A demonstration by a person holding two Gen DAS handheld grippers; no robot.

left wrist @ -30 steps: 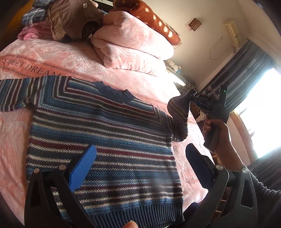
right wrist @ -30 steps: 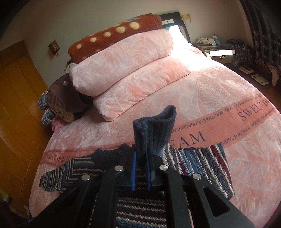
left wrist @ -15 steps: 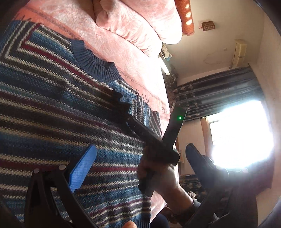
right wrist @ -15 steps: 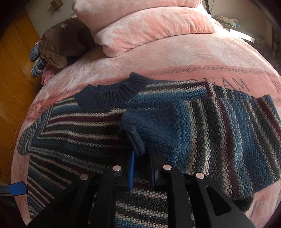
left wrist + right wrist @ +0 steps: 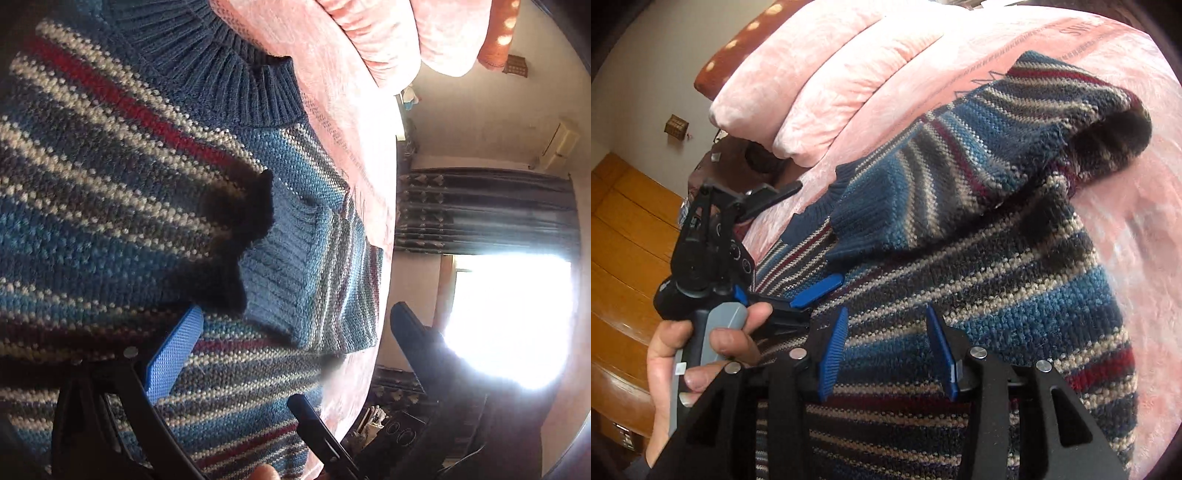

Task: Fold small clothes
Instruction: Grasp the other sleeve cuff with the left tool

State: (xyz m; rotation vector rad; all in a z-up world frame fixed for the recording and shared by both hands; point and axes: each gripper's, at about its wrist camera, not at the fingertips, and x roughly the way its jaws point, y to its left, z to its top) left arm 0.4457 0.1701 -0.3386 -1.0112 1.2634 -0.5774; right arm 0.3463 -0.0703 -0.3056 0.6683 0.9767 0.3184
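Since the sleeve (image 5: 923,206) is lying folded across the striped sweater (image 5: 1015,295), I am hovering both tools, right (image 5: 886,354) and left (image 5: 295,354), spread wide, gripping nothing.

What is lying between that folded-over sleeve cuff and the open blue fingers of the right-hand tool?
Only the sweater's own striped front. In the right wrist view nothing else sits between the cuff and the right gripper.

We see a pink bed (image 5: 1108,229) w/ a striped sweater (image 5: 997,280) lying flat, folded pink quilts (image 5: 820,81) behind it.
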